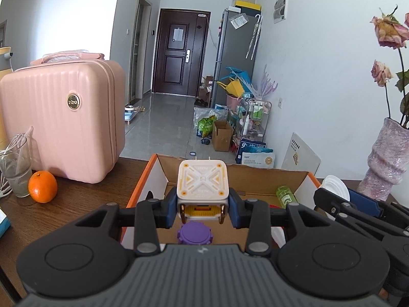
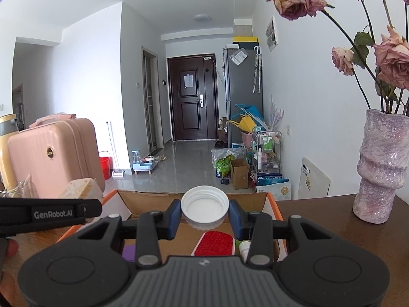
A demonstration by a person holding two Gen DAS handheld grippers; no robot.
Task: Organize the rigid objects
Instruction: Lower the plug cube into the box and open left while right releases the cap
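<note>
My left gripper (image 1: 202, 211) is shut on a white and yellow cube-shaped charger (image 1: 202, 183), held over the open cardboard box (image 1: 163, 168) with orange outer sides. Below it in the box lies a purple round lid (image 1: 195, 234), and a green bottle (image 1: 286, 195) lies at the box's right. My right gripper (image 2: 204, 217) is shut on a white screw cap (image 2: 204, 206), also above the box (image 2: 271, 204). Under it lie a red and white brush (image 2: 216, 243) and a small white tube (image 2: 245, 248). The right gripper's arm (image 1: 358, 209) shows at the right of the left wrist view, with the cap (image 1: 334, 185).
A pink suitcase (image 1: 66, 115), a glass (image 1: 15, 171) and an orange (image 1: 42, 186) stand on the wooden table (image 1: 76, 204) left of the box. A purple vase (image 2: 381, 168) with dried roses stands at the right. Beyond the table lies a cluttered hallway floor.
</note>
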